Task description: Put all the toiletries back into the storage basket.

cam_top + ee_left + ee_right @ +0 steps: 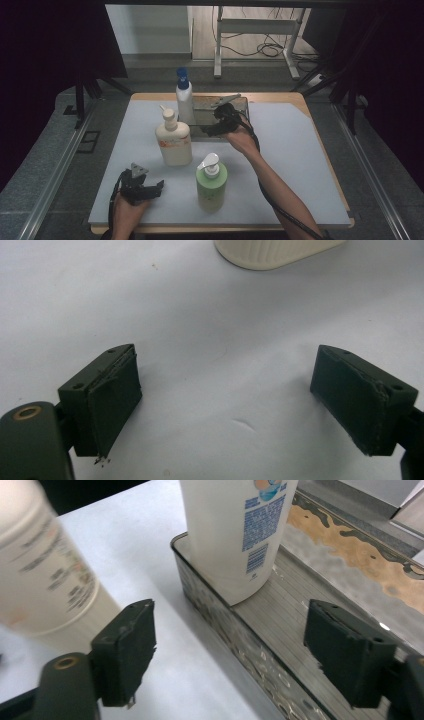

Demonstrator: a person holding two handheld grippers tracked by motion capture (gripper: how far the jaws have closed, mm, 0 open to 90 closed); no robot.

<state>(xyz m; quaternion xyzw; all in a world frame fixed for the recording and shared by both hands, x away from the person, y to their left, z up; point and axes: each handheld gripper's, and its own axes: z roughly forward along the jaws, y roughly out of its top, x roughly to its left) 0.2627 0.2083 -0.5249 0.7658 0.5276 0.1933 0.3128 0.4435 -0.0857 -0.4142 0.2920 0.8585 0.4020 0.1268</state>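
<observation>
White bottle (pixel 235 535) stands in tray (pixel 280 610); right gripper (pixel 230 650), arm outstretched, gapes empty.

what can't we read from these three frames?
- Cream pump bottle, right gripper view: motion-blurred, top cut by frame edge, label unreadable.
- White bottle in metal tray, right gripper view: top cut off.
- Green pump bottle, high view: label too small.
- Tray, high view: right gripper hides its contents.

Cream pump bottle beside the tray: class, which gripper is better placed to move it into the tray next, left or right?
Probably the right gripper: open, empty, beside the cream pump bottle and the metal tray. The left gripper, also open, sits farther from the tray.
</observation>
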